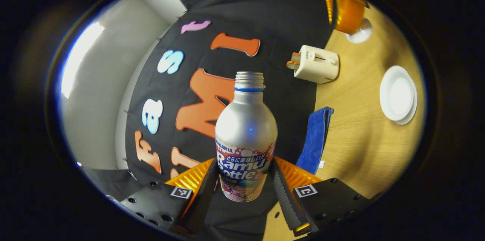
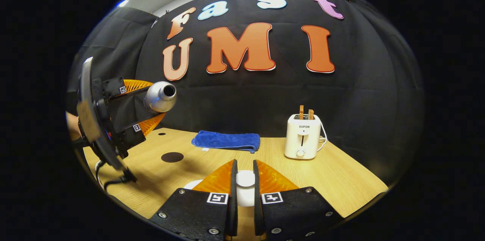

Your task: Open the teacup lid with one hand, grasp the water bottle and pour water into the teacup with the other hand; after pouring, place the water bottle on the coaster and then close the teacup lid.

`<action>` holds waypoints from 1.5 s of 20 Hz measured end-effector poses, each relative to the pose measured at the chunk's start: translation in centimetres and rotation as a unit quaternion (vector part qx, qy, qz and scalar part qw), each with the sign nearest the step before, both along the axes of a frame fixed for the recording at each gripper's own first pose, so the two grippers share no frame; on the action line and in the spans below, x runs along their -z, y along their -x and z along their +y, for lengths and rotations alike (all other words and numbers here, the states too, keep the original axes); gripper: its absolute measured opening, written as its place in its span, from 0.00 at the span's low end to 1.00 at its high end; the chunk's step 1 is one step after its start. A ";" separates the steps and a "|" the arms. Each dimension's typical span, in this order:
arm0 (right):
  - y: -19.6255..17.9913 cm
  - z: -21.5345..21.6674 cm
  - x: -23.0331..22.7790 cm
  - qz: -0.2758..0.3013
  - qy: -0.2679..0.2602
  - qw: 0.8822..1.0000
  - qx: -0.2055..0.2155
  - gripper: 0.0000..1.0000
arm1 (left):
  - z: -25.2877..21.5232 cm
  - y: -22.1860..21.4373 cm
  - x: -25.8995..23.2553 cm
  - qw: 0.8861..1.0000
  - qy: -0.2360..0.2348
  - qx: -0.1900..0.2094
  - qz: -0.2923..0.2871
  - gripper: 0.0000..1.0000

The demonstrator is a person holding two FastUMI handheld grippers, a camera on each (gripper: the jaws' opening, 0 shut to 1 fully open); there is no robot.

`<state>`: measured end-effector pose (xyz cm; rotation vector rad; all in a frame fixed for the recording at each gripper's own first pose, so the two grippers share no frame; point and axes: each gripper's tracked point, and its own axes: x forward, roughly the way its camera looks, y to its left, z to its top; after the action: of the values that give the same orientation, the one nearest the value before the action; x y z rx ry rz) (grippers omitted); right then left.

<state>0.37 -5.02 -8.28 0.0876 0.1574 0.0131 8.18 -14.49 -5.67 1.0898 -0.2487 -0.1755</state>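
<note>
With the left gripper clenched on the tipped, uncapped water bottle and the right gripper pinching the teacup lid, water could splash the table short of the cup at six o'clock.

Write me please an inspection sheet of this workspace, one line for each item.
Surface: wooden table, dark round coaster lying on it.
Job's things: water bottle uncapped, tilted in the air; white teacup lid between the right fingers.
Clutter: blue cloth, toaster, white plate.
Grippers: left hand-held gripper shut on the bottle; right hand-held gripper shut on the lid.
Cables: black cable by the left gripper; white toaster cord.
Surroundings: black cloth wall.
</note>
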 end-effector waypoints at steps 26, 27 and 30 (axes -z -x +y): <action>-2.7 8.2 4.3 0.046 0.005 0.998 -0.044 0.18 | 9.0 -5.1 4.6 0.837 0.505 -0.089 0.191 0.83; -2.8 8.2 4.8 0.051 0.010 0.998 -0.044 0.18 | 9.0 -5.1 4.9 0.835 0.506 -0.090 0.197 0.83; -2.9 8.9 5.7 0.063 0.008 0.997 -0.053 0.18 | 9.4 -5.1 5.6 0.832 0.509 -0.095 0.200 0.82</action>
<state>3.24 3.89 -14.00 0.0637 0.2879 0.1129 13.25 -5.08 -11.29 -0.0104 0.1562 -0.0644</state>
